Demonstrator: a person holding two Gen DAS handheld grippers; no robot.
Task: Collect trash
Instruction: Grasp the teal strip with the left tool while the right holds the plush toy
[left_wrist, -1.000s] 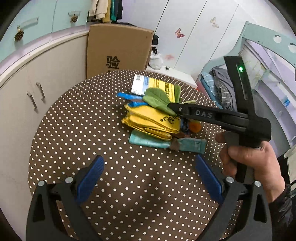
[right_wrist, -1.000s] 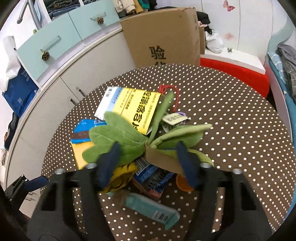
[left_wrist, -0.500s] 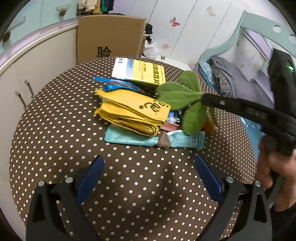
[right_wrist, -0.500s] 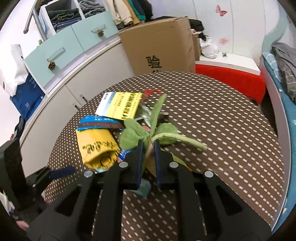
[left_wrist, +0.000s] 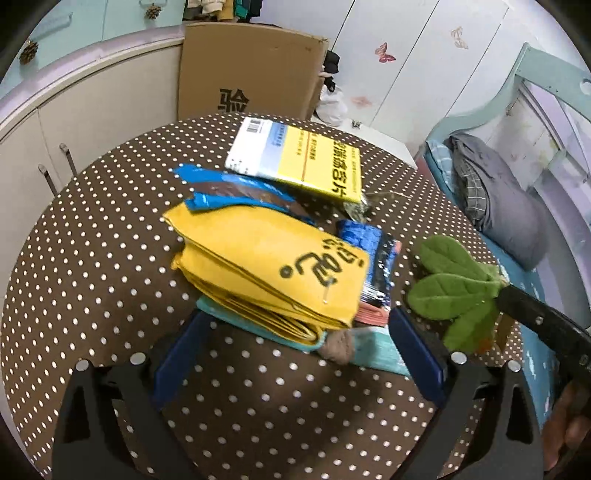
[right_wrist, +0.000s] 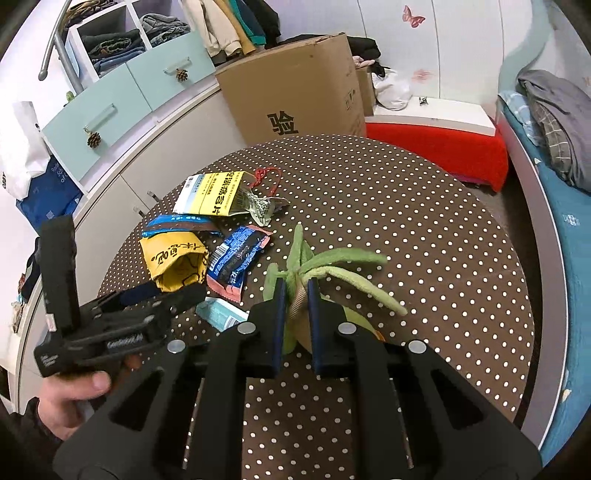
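Note:
My right gripper (right_wrist: 294, 295) is shut on a green leafy plush toy (right_wrist: 332, 266) and holds it above the dotted table (right_wrist: 424, 236); the toy also shows in the left wrist view (left_wrist: 450, 291). My left gripper (left_wrist: 295, 332) is open, its fingers on either side of a yellow bag (left_wrist: 273, 269) and a teal packet (left_wrist: 373, 347). The left gripper shows in the right wrist view (right_wrist: 147, 295). A blue wrapper (right_wrist: 236, 258), a blue-brown wrapper (left_wrist: 236, 192), a yellow-white box (left_wrist: 299, 158) and crumpled paper (right_wrist: 262, 206) lie on the table.
A cardboard box (left_wrist: 247, 74) stands behind the table by white cabinets (left_wrist: 92, 103). A bed with grey clothes (left_wrist: 498, 192) is at the right. A red bench (right_wrist: 436, 151) is behind the table. A red string (right_wrist: 266, 177) lies by the yellow-white box.
My right gripper closed on the plush toy and lifted it right, away from the pile. My left gripper moved forward until its open fingers flank the yellow bag.

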